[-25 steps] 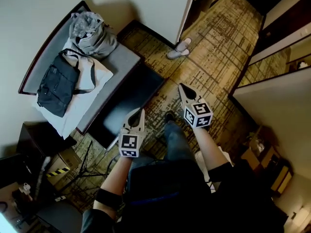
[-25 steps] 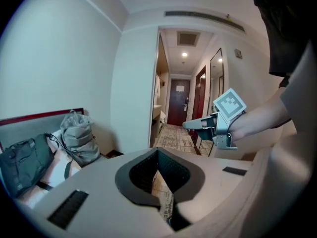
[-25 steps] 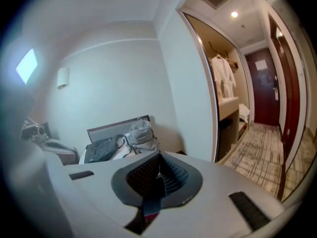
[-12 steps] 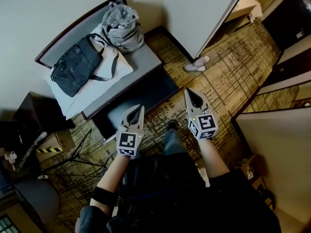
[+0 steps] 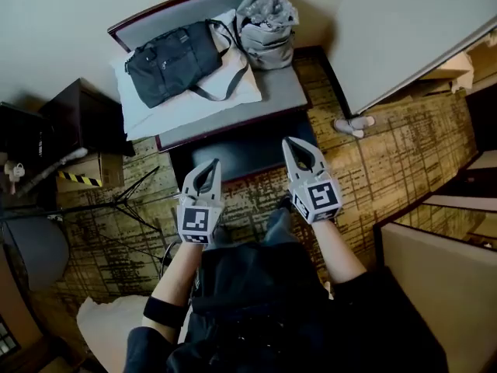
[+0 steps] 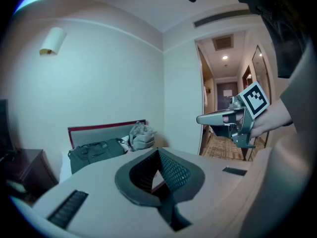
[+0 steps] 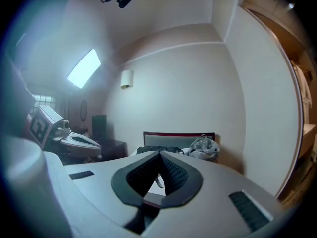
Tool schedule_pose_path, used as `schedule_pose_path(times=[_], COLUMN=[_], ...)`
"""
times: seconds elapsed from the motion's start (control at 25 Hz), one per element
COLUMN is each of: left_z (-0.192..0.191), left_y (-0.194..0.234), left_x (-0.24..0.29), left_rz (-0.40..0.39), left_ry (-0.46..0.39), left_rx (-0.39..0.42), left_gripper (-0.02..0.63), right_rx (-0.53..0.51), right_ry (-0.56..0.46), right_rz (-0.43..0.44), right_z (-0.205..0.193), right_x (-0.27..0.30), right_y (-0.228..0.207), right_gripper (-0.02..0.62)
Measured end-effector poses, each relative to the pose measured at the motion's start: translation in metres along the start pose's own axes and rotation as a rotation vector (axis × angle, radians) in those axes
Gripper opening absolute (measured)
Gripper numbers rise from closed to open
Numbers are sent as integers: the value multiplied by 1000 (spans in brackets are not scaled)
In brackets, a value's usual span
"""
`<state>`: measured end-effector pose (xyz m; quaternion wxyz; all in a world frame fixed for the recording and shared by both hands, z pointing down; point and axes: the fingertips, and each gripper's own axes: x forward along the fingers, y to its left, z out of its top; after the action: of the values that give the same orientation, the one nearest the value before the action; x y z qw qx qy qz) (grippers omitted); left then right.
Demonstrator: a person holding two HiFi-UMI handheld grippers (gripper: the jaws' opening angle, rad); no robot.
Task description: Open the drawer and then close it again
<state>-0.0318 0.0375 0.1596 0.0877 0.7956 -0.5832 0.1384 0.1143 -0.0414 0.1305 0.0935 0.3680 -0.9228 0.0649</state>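
A low luggage bench (image 5: 289, 85) with a grey top and dark red rim stands against the wall ahead. Under its top a dark drawer front (image 5: 241, 150) faces me. My left gripper (image 5: 210, 168) and right gripper (image 5: 298, 147) hover side by side above the carpet, both pointing at that dark front and a short way from it. Both are shut with nothing between their jaws. The left gripper view shows the left gripper's tips (image 6: 159, 152) closed before the bench (image 6: 104, 135), with the right gripper (image 6: 218, 118) beside. The right gripper view shows the right gripper's tips (image 7: 159, 155) closed too.
A dark bag (image 5: 175, 61), a grey bag (image 5: 268, 18) and a white cloth (image 5: 225, 92) lie on the bench. A dark side table (image 5: 81, 119), a cardboard box (image 5: 74, 179) and tripod legs (image 5: 132, 200) stand left. A white wall panel (image 5: 411, 29) and slippers (image 5: 353, 124) are right.
The view has swung so the bench now lies straight ahead instead of off to the left. Both grippers turned and moved toward its dark front, and they stayed shut.
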Motion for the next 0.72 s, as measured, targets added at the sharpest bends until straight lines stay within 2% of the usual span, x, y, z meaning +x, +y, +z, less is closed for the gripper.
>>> schedule_pose_path(times=[0.16, 0.28, 0.4, 0.48, 0.72], left_z=[-8, -13, -16, -24, -24], left_y=[31, 43, 53, 61, 59], left_x=[-23, -34, -39, -40, -40], left_rz=[80, 106, 147, 165, 173], left_ry=[9, 12, -1, -6, 1], left_rx=[-39, -41, -67, -44, -57], left_gripper=[5, 5, 5, 5, 5], right_rx=[-22, -48, -37, -41, -50], right_ry=[5, 10, 8, 19, 34], right_rz=[106, 155, 169, 172, 180], right_z=[6, 3, 9, 5, -5], right_x=[31, 41, 45, 46, 46], right_y=[40, 61, 72, 74, 77], right_gripper=[0, 0, 0, 0, 0])
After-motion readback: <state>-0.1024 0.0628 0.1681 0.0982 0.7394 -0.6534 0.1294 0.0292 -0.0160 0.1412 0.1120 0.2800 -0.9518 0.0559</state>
